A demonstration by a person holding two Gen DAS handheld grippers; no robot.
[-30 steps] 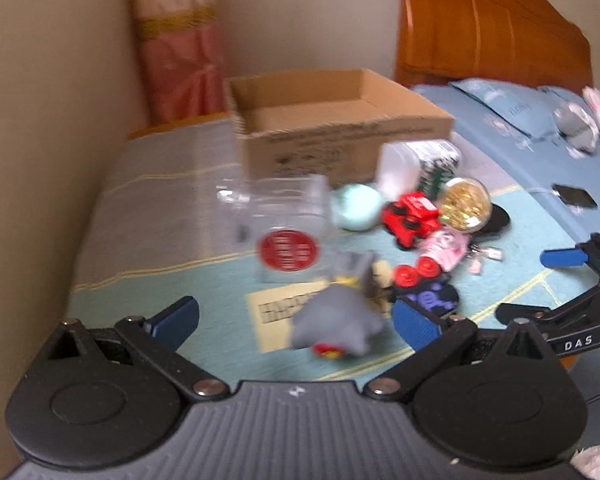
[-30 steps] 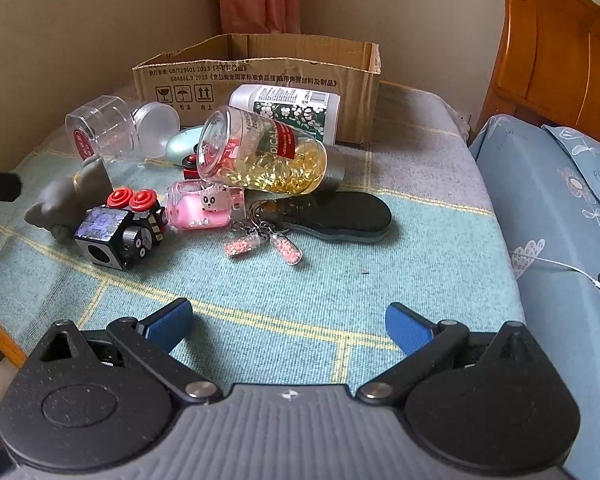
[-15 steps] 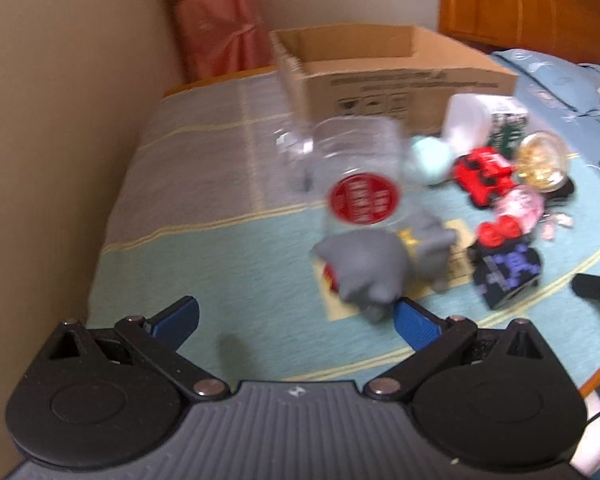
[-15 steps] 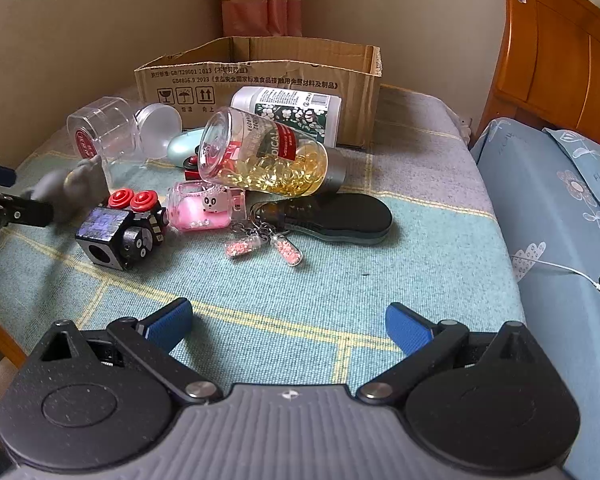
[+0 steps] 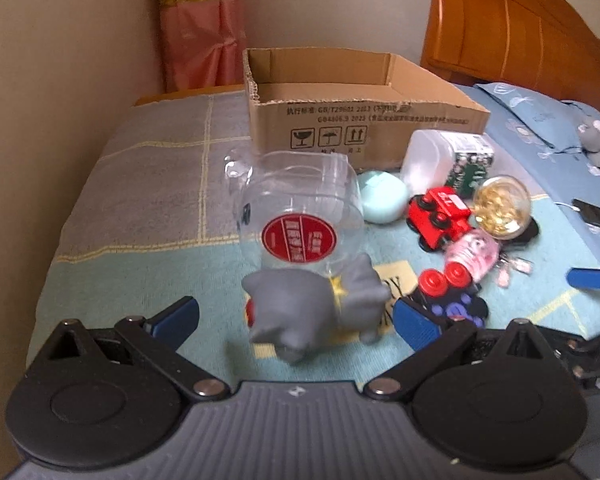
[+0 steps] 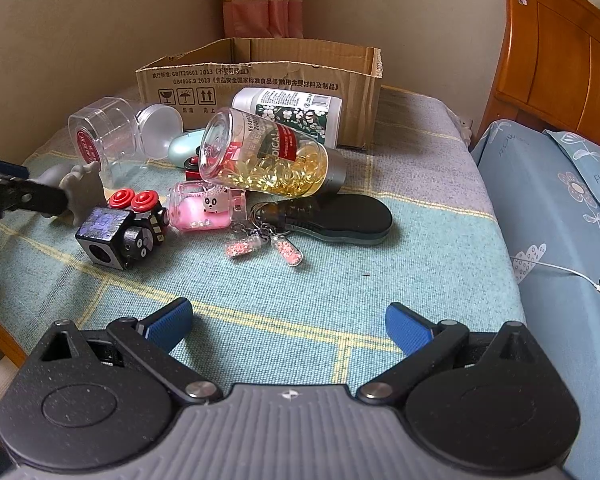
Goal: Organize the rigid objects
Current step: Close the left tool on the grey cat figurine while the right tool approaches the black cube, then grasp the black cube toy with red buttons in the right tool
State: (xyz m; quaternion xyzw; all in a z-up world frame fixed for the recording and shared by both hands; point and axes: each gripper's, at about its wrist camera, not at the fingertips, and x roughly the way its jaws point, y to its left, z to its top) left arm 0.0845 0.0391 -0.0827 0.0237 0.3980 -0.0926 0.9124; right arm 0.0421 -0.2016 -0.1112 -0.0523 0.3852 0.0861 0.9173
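A grey toy figure (image 5: 312,312) lies on the cloth-covered table between the open fingers of my left gripper (image 5: 296,316); it also shows in the right wrist view (image 6: 80,186). Behind it lies a clear jar with a red label (image 5: 300,216). An open cardboard box (image 5: 356,108) stands at the back. Further right lie a red toy car (image 5: 440,216), a bottle of yellow capsules (image 6: 268,160), a pink bottle (image 6: 204,208), a black cube toy (image 6: 120,232) and a white bottle (image 6: 292,108). My right gripper (image 6: 288,324) is open and empty over bare cloth.
A black oval case (image 6: 340,220) and two small keychain vials (image 6: 264,246) lie mid-table. A mint oval case (image 5: 382,200) lies by the box. A wall runs along the left; a bed with blue bedding (image 6: 572,216) and a wooden headboard (image 6: 560,48) is at the right.
My left gripper has swung and moved in so the grey toy now sits between its open fingers. The right gripper has stayed still.
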